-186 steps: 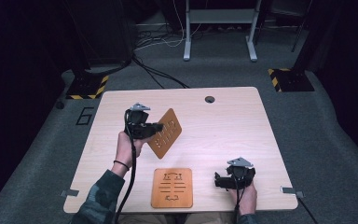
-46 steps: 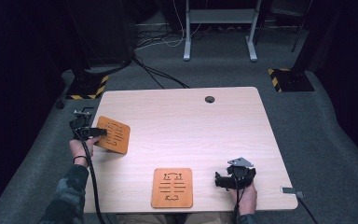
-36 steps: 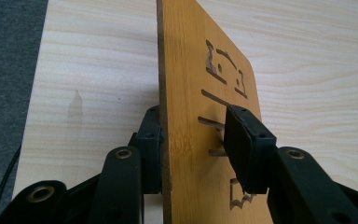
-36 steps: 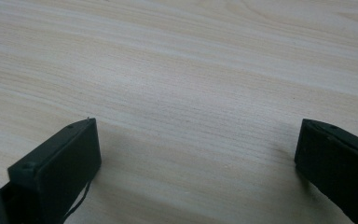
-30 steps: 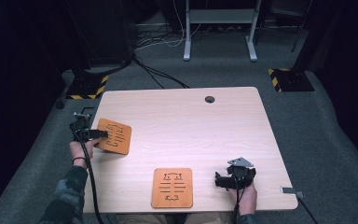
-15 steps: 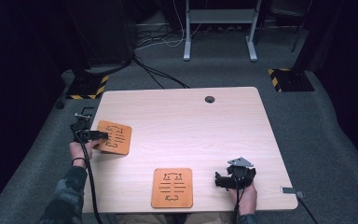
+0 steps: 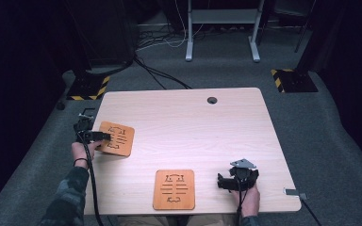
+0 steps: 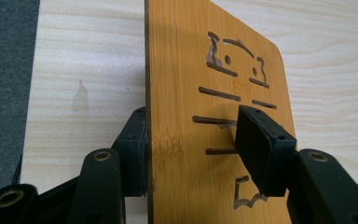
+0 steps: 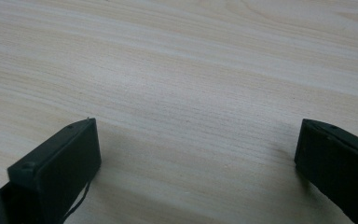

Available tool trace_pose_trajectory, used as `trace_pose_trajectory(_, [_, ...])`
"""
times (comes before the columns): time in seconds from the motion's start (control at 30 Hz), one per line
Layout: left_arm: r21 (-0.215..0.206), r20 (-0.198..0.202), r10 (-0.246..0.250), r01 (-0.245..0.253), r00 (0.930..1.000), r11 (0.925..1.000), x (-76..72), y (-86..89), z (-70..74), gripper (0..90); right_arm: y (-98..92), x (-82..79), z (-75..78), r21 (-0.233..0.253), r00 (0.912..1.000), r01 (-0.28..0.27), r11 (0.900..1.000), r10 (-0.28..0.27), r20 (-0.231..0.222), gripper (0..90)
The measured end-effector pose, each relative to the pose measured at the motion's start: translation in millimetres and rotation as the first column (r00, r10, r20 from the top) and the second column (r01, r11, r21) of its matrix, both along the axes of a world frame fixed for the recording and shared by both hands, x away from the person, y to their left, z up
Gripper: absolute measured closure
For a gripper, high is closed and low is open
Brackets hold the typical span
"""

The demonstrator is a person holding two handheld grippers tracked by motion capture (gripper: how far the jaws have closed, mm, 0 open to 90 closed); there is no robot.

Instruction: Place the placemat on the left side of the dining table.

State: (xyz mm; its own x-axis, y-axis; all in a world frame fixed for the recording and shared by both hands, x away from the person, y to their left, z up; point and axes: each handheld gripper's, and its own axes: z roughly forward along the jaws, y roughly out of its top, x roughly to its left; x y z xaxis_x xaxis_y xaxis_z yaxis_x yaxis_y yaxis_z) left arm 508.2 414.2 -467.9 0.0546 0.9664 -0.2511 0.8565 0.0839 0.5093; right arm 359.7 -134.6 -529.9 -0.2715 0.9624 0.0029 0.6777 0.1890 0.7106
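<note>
Table: one pale wooden table with a small round hole near its far edge, standing on grey carpet.
Boards: two orange-brown wooden boards with cut-out slots and shapes.
First board: the left board sits near the table's left edge, gripped at its near-left side; in the left gripper view it stands edge-on between the jaws, above the tabletop.
Second board: the near board lies flat at the middle of the table's near edge, well apart from the first and touched by neither gripper.
Grippers: two, one in each hand.
Left gripper: the left gripper is clamped on the left board, one black pad pressed on the slotted face and the other on the back face.
Right gripper: the right gripper rests low at the table's near right, just to the right of the near board but apart from it; in its own view the jaws stand wide with only bare wood between them.
Hands: two; the left hand comes in with a dark patterned sleeve, the right hand comes up from the near edge.
Cables: one black cable trails from the left gripper along the forearm.
Floor: two yellow-and-black striped pads, one at far left and one at far right; one metal frame and loose cords beyond the table.
</note>
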Motion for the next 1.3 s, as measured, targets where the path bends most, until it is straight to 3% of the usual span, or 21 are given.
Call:
trace_pose_trajectory(0.27, [0.042,-0.015,-0.004,0.005,0.9999,0.9991,1.4,-2.2,-0.8,44.3,0.0,0.0,0.0,0.0,1.0,0.0,1.0,0.0,0.0,0.0])
trace_pose_trajectory(0.53, [0.055,-0.022,-0.009,0.01,0.9997,0.9984,2.7,-3.5,-2.7,43.3,0.0,0.0,0.0,0.0,1.0,0.0,1.0,0.0,0.0,0.0])
trace_pose_trajectory(1.03, [0.046,-0.021,0.017,-0.016,0.9996,0.9988,2.6,-3.1,-7.2,42.8,-0.1,-0.1,0.0,0.0,1.0,0.001,1.0,-0.001,0.0,0.0])
trace_pose_trajectory(1.13, [0.074,-0.035,0.022,-0.019,0.9991,0.9971,3.8,-4.2,-8.0,41.6,-0.1,-0.1,0.0,0.001,1.0,0.002,1.0,-0.002,0.001,0.0])
trace_pose_trajectory(1.17, [0.134,-0.057,0.022,-0.014,0.9982,0.9908,4.4,-6.6,-7.6,41.8,-0.1,-0.1,0.0,0.001,1.0,0.003,1.0,-0.003,0.001,0.0])
trace_pose_trajectory(1.2, [0.162,-0.047,0.025,-0.017,0.9986,0.9867,4.9,-8.2,-9.1,43.0,-0.1,-0.1,-0.1,0.001,1.0,0.003,1.0,-0.003,0.001,0.0])
trace_pose_trajectory(1.3, [0.153,-0.045,0.063,-0.055,0.997,0.9867,4.4,-8.3,-9.7,30.2,0.0,-0.1,-0.3,0.003,1.0,0.006,1.0,-0.006,0.004,0.0])
